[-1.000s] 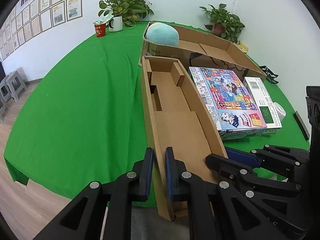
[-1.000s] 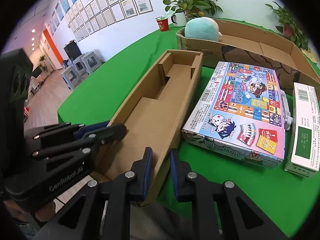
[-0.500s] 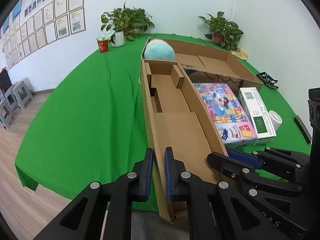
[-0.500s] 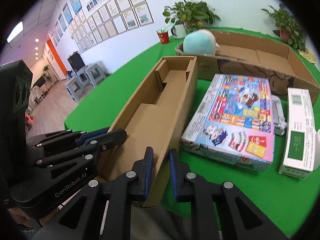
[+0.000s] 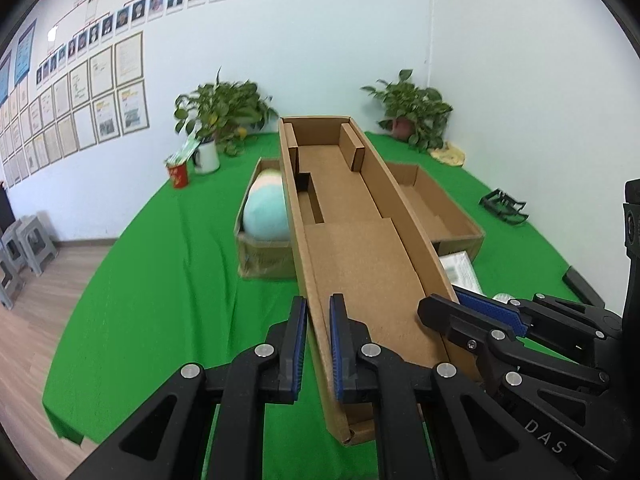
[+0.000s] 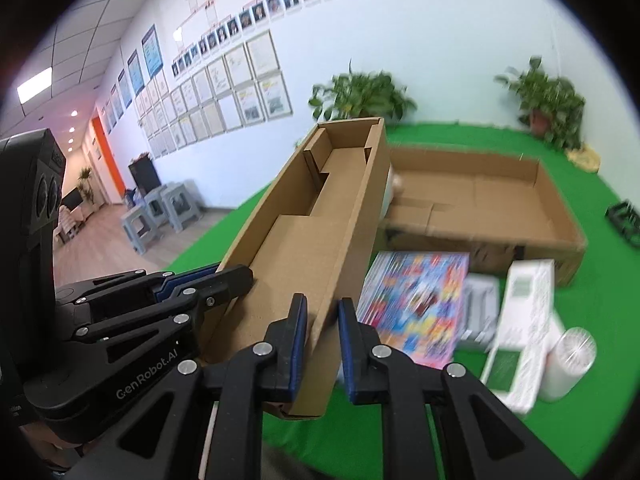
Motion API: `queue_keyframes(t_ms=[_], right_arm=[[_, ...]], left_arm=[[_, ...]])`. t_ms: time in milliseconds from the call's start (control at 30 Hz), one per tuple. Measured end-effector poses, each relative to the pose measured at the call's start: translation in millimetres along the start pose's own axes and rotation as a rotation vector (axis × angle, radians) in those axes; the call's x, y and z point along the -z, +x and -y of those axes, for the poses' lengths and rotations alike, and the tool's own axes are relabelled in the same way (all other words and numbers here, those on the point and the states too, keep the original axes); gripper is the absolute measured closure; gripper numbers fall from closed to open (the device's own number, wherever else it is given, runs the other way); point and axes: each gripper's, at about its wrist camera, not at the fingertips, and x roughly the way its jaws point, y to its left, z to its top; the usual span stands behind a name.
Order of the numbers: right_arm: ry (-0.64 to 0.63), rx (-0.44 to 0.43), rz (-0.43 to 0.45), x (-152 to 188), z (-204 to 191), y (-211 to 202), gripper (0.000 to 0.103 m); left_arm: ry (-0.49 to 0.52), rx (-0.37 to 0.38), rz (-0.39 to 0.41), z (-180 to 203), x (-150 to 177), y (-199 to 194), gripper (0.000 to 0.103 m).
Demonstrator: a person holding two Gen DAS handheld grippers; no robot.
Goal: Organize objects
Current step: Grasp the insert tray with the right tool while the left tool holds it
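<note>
Risk noted: long cardboard tray (image 5: 360, 264) is held clear of the table (image 5: 160, 300), left tool (image 5: 318, 344) clamped on its left wall, right tool (image 6: 322, 344) on its right. Thin walls may buckle; far end may strike the large box (image 6: 480, 208).

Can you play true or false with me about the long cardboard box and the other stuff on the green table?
1. Both grippers pinch the long cardboard tray. True: the left gripper clamps one side wall, the right gripper the other.
2. The tray is full of toys. False: it holds only cardboard dividers.
3. The round plush sits in the big brown box. True.
4. The colourful game box is inside the tray. False: it lies on the green cloth beside it.
5. The red cup stands near a potted plant. True.
</note>
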Motion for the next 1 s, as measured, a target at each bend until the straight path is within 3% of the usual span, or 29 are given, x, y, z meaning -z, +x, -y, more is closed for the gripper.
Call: queue_keyframes(t_ms=[200,400,700,1000], right_arm=[[0.028,0.047,0.102,-40.9,30.4,-16.9,0.088],[0.022,0.086,0.145,-73.4,52.4,-14.6,0.088],[0.054,0.099,0.164,-115.7,78.2,4.3,0.088],[0.092,0.102,0.125,-148.3,99.4,43.1,0.088]], left_arm=[[0.048,0.036,0.061,30.1,-57.8,7.8,0.095],[0.08,0.066,0.084,46.7,-113.4,29.8,0.095],[0.125,0.069,0.09,53.2,-193.3,73.3,0.095],[0.146,0.076,0.03,35.4,-249.9,141.8,0.095]])
